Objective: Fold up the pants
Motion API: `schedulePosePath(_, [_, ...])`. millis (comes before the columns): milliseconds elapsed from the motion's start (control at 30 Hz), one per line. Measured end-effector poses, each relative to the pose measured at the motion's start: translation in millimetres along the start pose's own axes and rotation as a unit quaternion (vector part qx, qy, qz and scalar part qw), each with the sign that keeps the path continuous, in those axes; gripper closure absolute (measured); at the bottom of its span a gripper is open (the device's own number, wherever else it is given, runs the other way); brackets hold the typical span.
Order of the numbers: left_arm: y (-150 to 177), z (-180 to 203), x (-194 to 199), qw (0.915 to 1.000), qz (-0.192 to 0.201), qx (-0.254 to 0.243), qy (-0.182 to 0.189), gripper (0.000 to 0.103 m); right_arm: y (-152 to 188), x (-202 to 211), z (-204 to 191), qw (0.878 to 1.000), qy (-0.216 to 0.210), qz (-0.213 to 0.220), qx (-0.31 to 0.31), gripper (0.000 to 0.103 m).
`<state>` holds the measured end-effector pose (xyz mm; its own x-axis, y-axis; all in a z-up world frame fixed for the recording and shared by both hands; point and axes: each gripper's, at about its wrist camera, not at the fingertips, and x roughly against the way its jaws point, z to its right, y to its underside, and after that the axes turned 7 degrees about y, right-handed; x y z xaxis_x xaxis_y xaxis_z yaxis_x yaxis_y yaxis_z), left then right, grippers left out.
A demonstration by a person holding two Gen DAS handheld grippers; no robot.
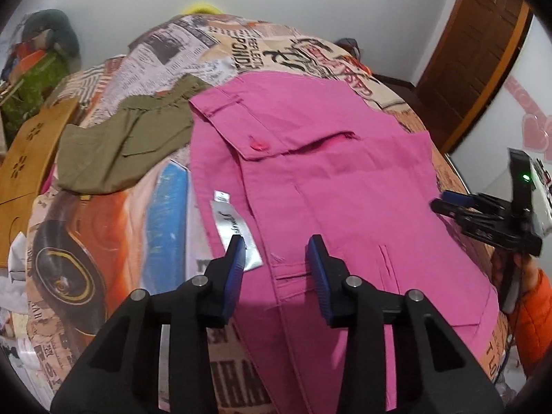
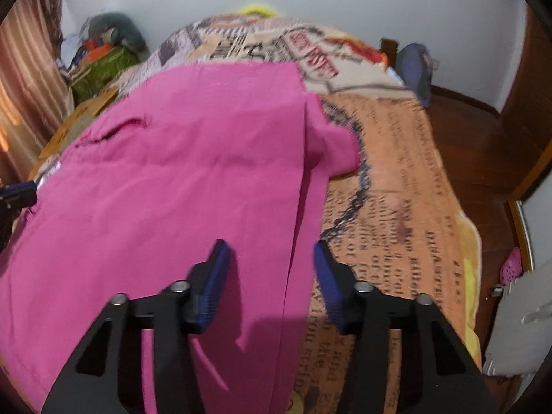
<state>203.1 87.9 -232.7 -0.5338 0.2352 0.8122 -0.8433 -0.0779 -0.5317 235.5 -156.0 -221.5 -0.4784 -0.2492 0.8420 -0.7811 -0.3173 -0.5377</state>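
Tongs (image 1: 276, 241) astride pink pants (image 1: 327, 172) edge

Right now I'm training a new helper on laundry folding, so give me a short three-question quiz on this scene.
1. True or false: the pink pants lie spread on the printed blanket.
2. Which garment lies beside the pink pants' waistband? A) olive green garment B) white shirt C) blue jeans
3. Fill in: the left claw has its tips apart over the waistband, near a silver ____.

Key:
1. True.
2. A, the olive green garment.
3. Label. The right claw is likewise open, over the pants' edge.
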Motion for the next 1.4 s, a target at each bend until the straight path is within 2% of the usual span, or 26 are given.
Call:
schedulePosePath(100, [0, 1, -2, 0.9999, -0.009, -0.001, 0.007, 0.071, 0, 0, 0, 1.0, -0.013, 0.005, 0.007, 0.079])
schedulePosePath(133, [0, 0, -3, 0.9999, -0.01, 0.001, 0.01, 0.076, 0, 0, 0, 1.0, -0.014, 0.004, 0.007, 0.087])
schedulePosePath(167, [-1, -1, -4, 0.9999, -0.01, 0.006, 0.007, 0.087, 1, 1, 0, 1.0, -0.017, 0.003, 0.008, 0.091])
schedulePosePath(233, [-3, -4, -7, 0.9998, -0.015, 0.016, 0.002, 0.093, 2, 2, -4, 1.0, -0.02, 0.0, 0.016, 0.097])
schedulePosePath(433, [-8, -2, -12, 0.9996, -0.025, -0.004, -0.012, 0.095, 5, 11, -9, 0.999, -0.019, -0.013, 0.038, 0.1])
schedulePosePath(833, [-16, -11, -22, 0.9982, -0.044, -0.021, -0.035, 0.095, 24, 26, -7, 0.999, -0.033, -0.028, 0.007, 0.1])
schedulePosePath(967, [-19, -12, -15, 0.9981, -0.055, -0.015, -0.024, 0.095, 17, 30, -4, 0.999, -0.038, -0.032, -0.005, 0.099])
schedulePosePath(1033, [-24, -14, -4, 0.9989, -0.045, -0.008, -0.013, 0.095, 11, 37, -3, 0.999, -0.027, -0.02, 0.002, 0.098])
schedulePosePath(1100, [-31, -13, 8, 0.9994, -0.027, -0.011, -0.019, 0.094, -2, 45, 1, 1.0, -0.016, 0.003, 0.003, 0.092])
schedulePosePath(1167, [-42, -13, 17, 0.9995, -0.011, -0.015, -0.024, 0.093, -18, 52, 7, 0.999, -0.013, 0.03, -0.001, 0.076])
schedulePosePath(1233, [-55, -15, 21, 0.9994, 0.002, -0.017, -0.028, 0.091, -32, 56, 12, 0.998, -0.006, 0.056, -0.005, 0.068])
schedulePosePath(1400, [-87, -26, 10, 0.9985, 0.02, -0.018, -0.048, 0.076, -71, 42, 25, 0.996, 0.013, 0.084, -0.012, 0.068])
